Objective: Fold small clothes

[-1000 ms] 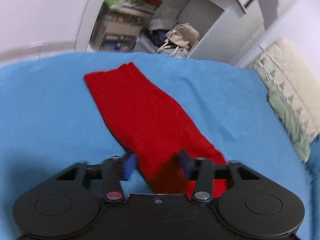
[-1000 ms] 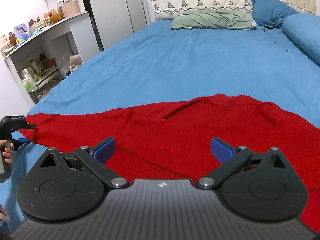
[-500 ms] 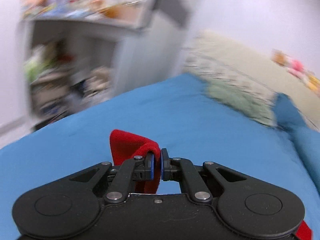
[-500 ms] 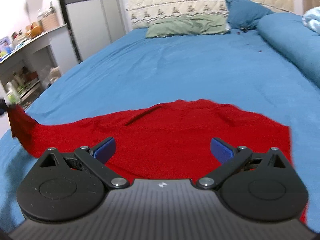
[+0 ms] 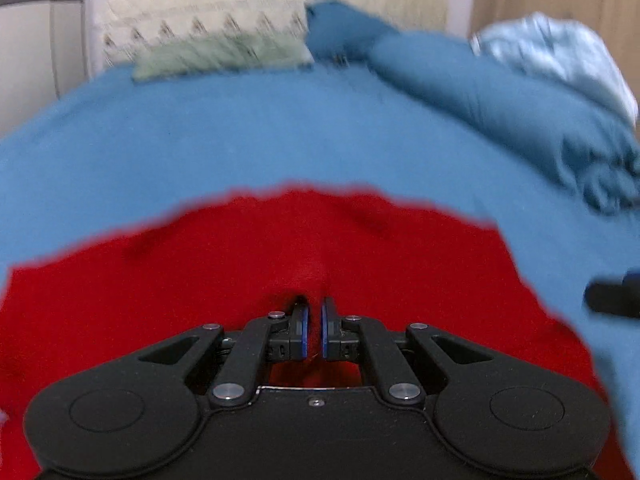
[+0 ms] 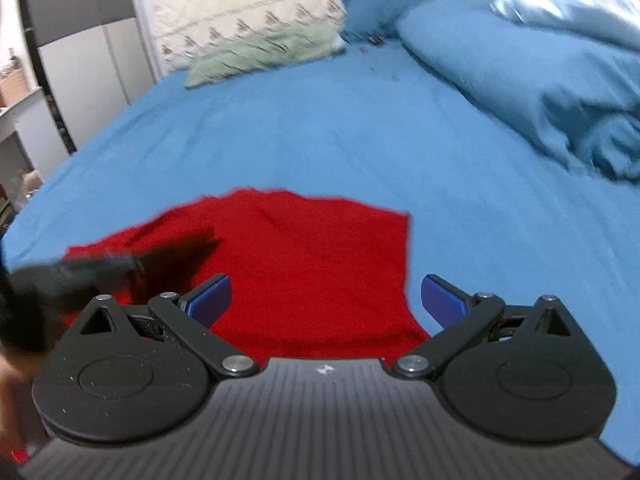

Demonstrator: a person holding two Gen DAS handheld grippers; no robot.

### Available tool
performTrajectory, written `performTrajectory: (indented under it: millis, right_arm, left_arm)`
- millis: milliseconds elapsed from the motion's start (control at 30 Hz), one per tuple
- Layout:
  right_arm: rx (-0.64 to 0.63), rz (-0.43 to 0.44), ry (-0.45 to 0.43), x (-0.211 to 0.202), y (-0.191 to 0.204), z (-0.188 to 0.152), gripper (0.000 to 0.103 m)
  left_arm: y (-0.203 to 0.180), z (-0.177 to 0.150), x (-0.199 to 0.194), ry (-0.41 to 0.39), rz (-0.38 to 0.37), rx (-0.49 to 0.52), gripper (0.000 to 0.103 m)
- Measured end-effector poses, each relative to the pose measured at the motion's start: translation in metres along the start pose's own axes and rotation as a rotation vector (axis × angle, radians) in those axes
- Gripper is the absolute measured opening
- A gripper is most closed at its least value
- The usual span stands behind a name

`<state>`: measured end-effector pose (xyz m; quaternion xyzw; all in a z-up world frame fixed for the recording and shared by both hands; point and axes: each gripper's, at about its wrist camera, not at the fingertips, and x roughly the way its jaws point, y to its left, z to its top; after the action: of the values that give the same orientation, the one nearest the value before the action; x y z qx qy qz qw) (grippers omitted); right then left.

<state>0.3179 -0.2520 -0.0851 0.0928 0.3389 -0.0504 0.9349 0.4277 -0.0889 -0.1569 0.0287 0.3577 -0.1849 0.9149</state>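
Note:
A red knit garment (image 5: 280,256) lies on the blue bed sheet (image 5: 240,140). My left gripper (image 5: 313,332) is shut on a fold of the red garment and holds it over the rest of the cloth. The garment also shows in the right wrist view (image 6: 312,264), with its right edge straight. My right gripper (image 6: 324,296) is open and empty, just above the garment's near edge. The left gripper (image 6: 120,264) appears there as a blurred black shape over the garment's left part.
A green pillow (image 6: 260,52) and a cream headboard (image 6: 240,12) stand at the far end of the bed. A blue rolled duvet (image 6: 520,72) and a pale blue bundle (image 6: 568,0) lie at the right. A wardrobe (image 6: 80,40) stands at the left.
My left gripper shut on the garment's left end and carried it across to the right over the cloth. The right gripper stayed open and shifted a little to the right.

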Motion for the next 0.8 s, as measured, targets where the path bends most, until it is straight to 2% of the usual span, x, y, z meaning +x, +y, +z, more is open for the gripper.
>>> performTrajectory:
  millis: [133, 167, 200, 233, 267, 400, 500, 633, 800]
  right_arm:
    - [0.02, -0.007, 0.022, 0.006, -0.017, -0.014, 0.103]
    - [0.026, -0.003, 0.023, 0.006, -0.019, -0.015, 0.103]
    - [0.03, 0.001, 0.023, 0.007, -0.02, -0.014, 0.103]
    - [0.034, 0.006, 0.021, 0.007, -0.02, -0.011, 0.103]
    - [0.034, 0.012, 0.016, 0.007, -0.019, -0.009, 0.103]
    - [0.004, 0.052, -0.026, -0.003, -0.012, -0.001, 0.103]
    - [-0.088, 0.088, -0.022, 0.001, 0.012, 0.012, 0.103]
    - [-0.292, 0.105, 0.071, 0.03, 0.067, 0.018, 0.103]
    - [-0.471, 0.104, 0.13, 0.07, 0.132, 0.006, 0.103]
  left_arm:
    - [-0.008, -0.009, 0.009, 0.013, 0.008, 0.042, 0.009]
    - [-0.007, -0.007, 0.008, 0.014, 0.0, 0.046, 0.017]
    - [-0.005, -0.005, 0.006, 0.019, -0.004, 0.045, 0.037]
    - [-0.001, -0.002, 0.001, 0.021, -0.016, 0.043, 0.05]
    - [0.005, -0.001, -0.007, 0.016, -0.025, 0.04, 0.07]
    - [0.038, -0.004, -0.058, -0.039, 0.007, 0.013, 0.1]
    - [0.071, -0.014, -0.09, -0.068, 0.097, -0.008, 0.101]
    - [0.122, -0.041, -0.103, -0.077, 0.246, -0.055, 0.099]
    - [0.164, -0.057, -0.093, -0.021, 0.296, -0.129, 0.097]
